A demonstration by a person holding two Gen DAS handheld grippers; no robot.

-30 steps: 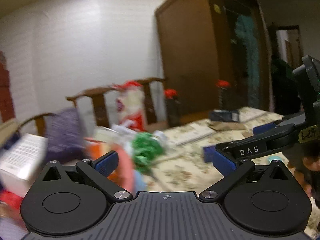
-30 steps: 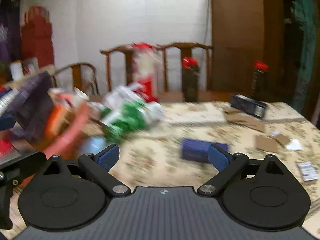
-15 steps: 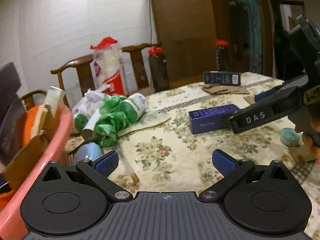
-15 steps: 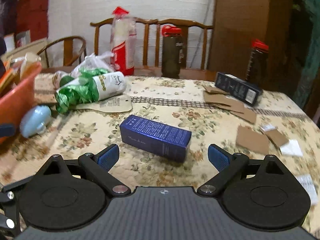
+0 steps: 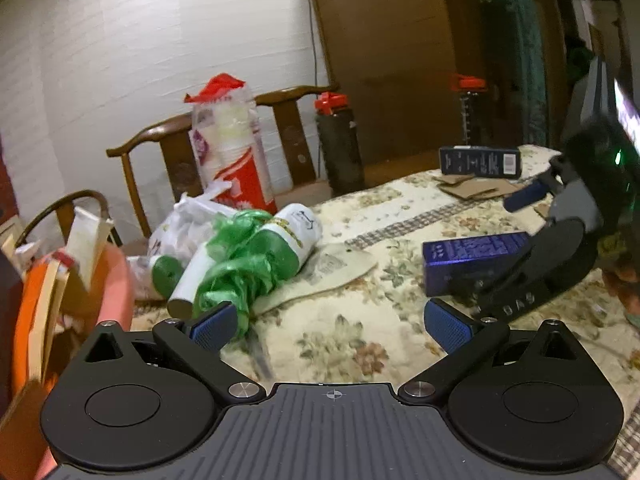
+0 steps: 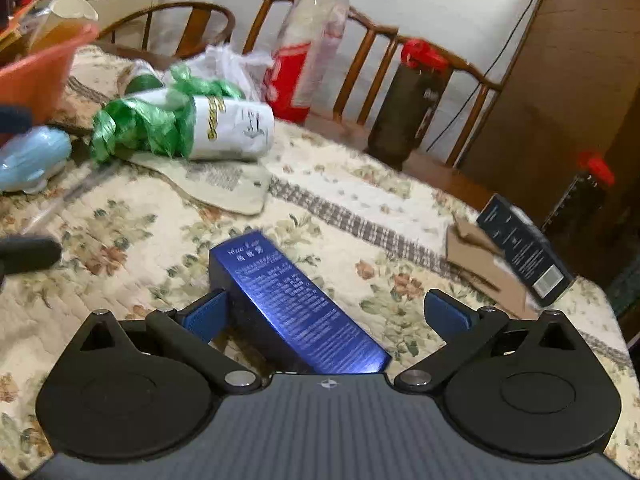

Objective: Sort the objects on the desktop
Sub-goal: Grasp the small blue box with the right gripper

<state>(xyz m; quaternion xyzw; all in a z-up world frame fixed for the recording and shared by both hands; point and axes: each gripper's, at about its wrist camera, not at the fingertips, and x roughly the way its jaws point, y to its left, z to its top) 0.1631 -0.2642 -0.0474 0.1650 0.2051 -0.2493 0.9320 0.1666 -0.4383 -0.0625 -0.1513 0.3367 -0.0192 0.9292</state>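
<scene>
Right gripper (image 6: 326, 314): jaws spread wide, low over the floral tablecloth, with the blue box lying between the two blue pads; the left pad sits just beside the box's left side, the right pad stands apart from it, so nothing is grasped.
Blue box (image 6: 296, 304): long carton with white print, lying flat at lower centre of the right wrist view, its near end hidden under the gripper body; in the left wrist view it shows at centre right, partly behind the right gripper.
Left gripper (image 5: 332, 326): jaws released and wide apart, hovering above the tablecloth at lower centre of its view, holding nothing.
Tablecloth (image 6: 120, 240): cream with flower print and a checked band running across the middle.
White bottle (image 6: 232, 130): lying on its side at upper left of the right wrist view, wrapped in green plastic ribbon (image 6: 136, 120).
Orange basin (image 5: 116, 284): at the left edge of the left wrist view, holding books and cardboard.
Dark box (image 6: 524, 250): at the right of the right wrist view, resting on cardboard pieces (image 6: 480, 264).
Dark bottle with red cap (image 5: 340, 140): standing at upper centre of the left wrist view, before a wooden chair (image 5: 168, 148).
Light blue object (image 6: 32, 158): at the left edge of the right wrist view, blurred.
</scene>
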